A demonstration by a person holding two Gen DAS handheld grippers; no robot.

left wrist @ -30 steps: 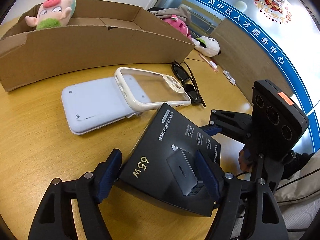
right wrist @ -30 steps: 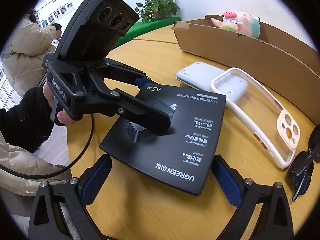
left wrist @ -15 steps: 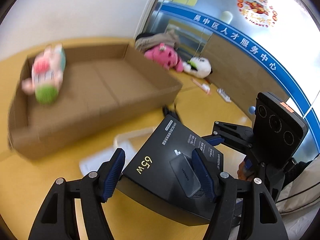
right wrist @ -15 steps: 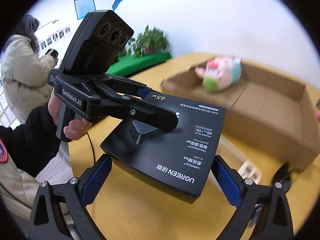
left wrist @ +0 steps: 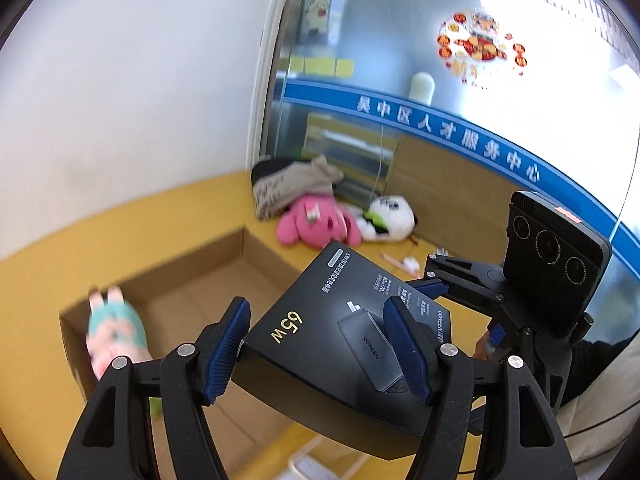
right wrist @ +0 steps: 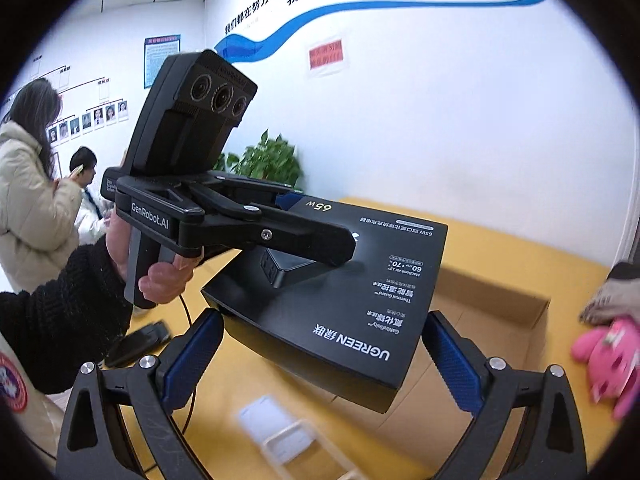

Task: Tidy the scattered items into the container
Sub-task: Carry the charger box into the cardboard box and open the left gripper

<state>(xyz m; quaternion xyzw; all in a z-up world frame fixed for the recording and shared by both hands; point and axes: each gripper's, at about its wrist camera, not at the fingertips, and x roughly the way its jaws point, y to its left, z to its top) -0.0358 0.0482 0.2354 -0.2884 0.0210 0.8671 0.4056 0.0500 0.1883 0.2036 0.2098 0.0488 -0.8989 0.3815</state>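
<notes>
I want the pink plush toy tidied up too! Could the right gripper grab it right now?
Probably not yet: the right gripper is shut on the black charger box. The pink plush toy lies uncovered on the table.

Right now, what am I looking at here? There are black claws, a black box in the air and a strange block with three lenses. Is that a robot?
No robot: a person holds a hand-held clamp tool in each hand, and each tool carries a wide-angle camera looking along its two blue-padded fingers. One picture comes from the left gripper, the other from the right gripper; each picture also shows the other tool, and the three-lens block sits on top of it. Together they clamp a black charger box from two sides and hold it in the air above the yellow table. Below and beyond it lies an open cardboard box with a pig plush toy inside. A pink plush and a panda plush lie on the table beyond.
</notes>
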